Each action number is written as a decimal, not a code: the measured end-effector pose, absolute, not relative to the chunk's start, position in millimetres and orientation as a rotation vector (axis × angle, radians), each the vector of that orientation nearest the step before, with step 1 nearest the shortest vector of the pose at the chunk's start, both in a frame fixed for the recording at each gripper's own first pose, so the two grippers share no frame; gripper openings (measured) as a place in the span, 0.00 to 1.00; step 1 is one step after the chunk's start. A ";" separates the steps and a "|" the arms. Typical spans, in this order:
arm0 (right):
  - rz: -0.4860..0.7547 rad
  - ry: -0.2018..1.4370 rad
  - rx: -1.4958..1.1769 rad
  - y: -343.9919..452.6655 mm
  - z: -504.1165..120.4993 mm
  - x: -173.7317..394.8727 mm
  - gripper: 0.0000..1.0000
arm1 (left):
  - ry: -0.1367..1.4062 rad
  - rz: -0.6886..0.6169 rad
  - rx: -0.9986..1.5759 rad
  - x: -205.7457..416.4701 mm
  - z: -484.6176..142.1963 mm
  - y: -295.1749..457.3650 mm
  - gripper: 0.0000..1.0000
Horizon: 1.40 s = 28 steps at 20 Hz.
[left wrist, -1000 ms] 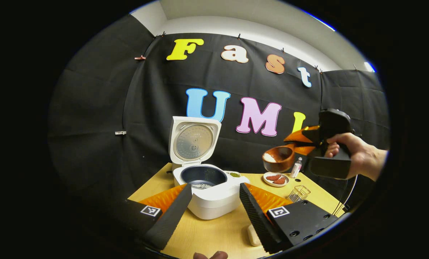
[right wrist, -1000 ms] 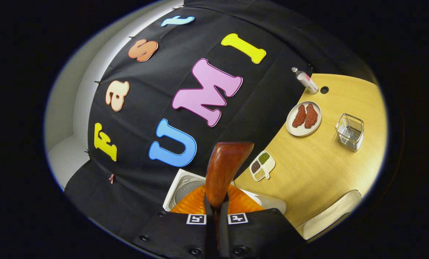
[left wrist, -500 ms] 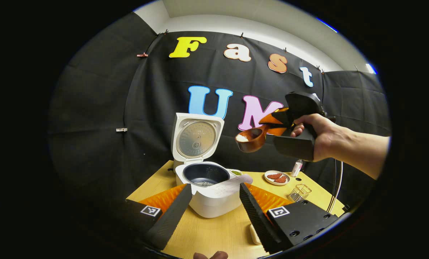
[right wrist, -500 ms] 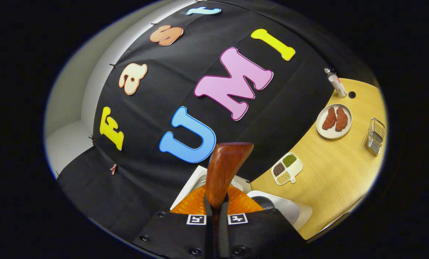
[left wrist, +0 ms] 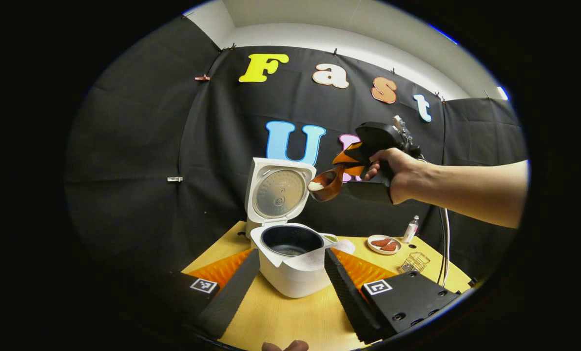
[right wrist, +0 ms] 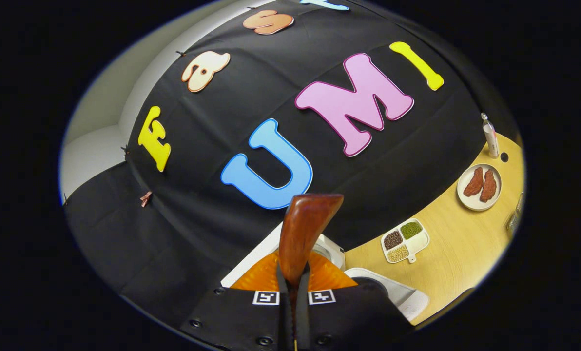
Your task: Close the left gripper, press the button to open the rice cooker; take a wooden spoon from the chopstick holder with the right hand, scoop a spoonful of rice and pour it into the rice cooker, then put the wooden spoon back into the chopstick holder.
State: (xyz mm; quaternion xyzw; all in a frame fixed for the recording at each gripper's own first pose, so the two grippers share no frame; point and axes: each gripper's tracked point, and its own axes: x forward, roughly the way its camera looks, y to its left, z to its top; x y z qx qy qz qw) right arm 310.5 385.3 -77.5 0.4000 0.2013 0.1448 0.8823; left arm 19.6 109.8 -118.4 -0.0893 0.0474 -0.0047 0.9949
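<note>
The white rice cooker (left wrist: pixel 295 275) stands on the wooden table with its lid (left wrist: pixel 278 192) raised and its dark inner pot (left wrist: pixel 292 240) exposed. My left gripper (left wrist: pixel 288 287) is open, its fingers on either side of the cooker's front, apart from it. A hand holds my right gripper (left wrist: pixel 345 165) above and to the right of the pot, level with the raised lid. It is shut on the wooden spoon (left wrist: pixel 325 184), whose bowl carries white rice. In the right gripper view the spoon (right wrist: pixel 302 229) rises from the shut gripper (right wrist: pixel 293 280), with the cooker (right wrist: pixel 393 295) below.
A wire chopstick holder (left wrist: pixel 414 262) stands at the table's right, near a plate of red meat (left wrist: pixel 384 244) and a small bottle (left wrist: pixel 410 229). A three-part dish of grains (right wrist: pixel 404 240) lies behind the cooker. The black cloth wall closes the back.
The right gripper has carried the rice-filled spoon left and upward, from over the plate to beside the cooker's raised lid. The left gripper has barely moved.
</note>
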 end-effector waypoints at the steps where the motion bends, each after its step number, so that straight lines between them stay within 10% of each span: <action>1: 0.297 0.424 0.826 388.8 -83.8 314.1 0.07 | 0.096 -0.003 -0.183 20.7 -120.1 111.4 0.93; 28: 0.485 0.323 -0.154 472.8 -192.2 339.6 0.07 | 0.143 0.081 -0.282 39.4 -158.5 137.1 0.93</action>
